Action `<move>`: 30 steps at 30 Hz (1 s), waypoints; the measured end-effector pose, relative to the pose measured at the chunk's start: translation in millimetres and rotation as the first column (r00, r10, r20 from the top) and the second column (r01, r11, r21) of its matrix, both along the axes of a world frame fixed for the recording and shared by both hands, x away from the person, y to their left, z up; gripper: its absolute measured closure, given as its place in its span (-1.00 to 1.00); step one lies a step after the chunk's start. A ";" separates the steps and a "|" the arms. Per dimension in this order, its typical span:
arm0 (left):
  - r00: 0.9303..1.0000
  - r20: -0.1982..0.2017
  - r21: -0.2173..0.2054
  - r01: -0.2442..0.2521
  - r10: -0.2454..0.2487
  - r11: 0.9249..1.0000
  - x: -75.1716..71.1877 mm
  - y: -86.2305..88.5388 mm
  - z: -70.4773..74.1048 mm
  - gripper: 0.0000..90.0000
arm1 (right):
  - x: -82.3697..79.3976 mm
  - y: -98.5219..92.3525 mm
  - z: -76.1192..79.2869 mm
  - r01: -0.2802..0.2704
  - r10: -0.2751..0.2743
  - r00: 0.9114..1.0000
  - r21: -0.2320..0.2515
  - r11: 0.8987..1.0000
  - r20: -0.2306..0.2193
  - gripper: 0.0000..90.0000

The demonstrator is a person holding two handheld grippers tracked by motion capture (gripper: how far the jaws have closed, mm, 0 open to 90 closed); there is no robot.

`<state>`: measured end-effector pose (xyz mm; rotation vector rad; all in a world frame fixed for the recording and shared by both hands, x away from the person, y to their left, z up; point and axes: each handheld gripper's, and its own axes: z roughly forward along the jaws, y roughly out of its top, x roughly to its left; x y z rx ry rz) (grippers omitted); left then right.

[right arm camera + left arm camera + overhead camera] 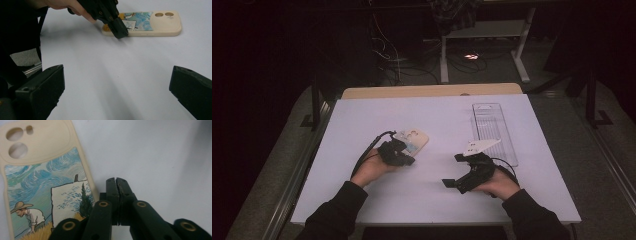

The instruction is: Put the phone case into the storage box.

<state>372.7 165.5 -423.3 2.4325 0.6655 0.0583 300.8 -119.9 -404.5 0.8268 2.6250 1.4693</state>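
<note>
Currently the cream-coloured phone case with a painted wheat-field scene and camera cut-outs [412, 140] lies flat, picture side up, on the white table sheet [437, 200], and I'll use it as the landmark. Left gripper [403, 159] sits at the case's near edge; in the left gripper view its two black jaws are pressed together with nothing between them, tips [116, 182] just beside the case's long edge [50, 185], over bare sheet. In the right gripper view the same closed tips [120, 31] look to rest on or just above the case's painted end; can't tell if they actually touch. Right gripper [454, 172] is well apart from the case, to its right, jaws spread wide and empty, pointed toward it. A clear ribbed plastic tray [492, 127] lies farther right of the case, beyond the right gripper, empty as far as I can see. My read: step in hand is the approach or nudge on the case with closed jaws, not a grasp. Next move probably needs the left jaws opened and one pad worked under the case's edge, or the case pushed toward the right gripper for a pinch. Risk: thin flat case slides on the smooth sheet instead of lifting.
</note>
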 end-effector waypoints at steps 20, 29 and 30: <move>0.988 0.088 -0.199 -0.108 0.127 0.974 -55.6 88.6 23.6 -0.31 | 4.6 0.0 1.0 -0.011 0.011 1.000 -0.009 1.000 -0.011 -1.00; 0.979 0.124 -0.222 -0.130 0.161 0.966 -71.9 89.0 14.4 -1.00 | 5.9 0.2 1.7 -0.014 0.014 1.000 -0.023 1.000 -0.004 -1.00; 0.977 0.135 -0.215 -0.131 0.162 0.968 -73.1 87.5 13.6 -1.00 | 6.1 0.0 1.7 -0.013 0.013 1.000 -0.027 1.000 0.000 -1.00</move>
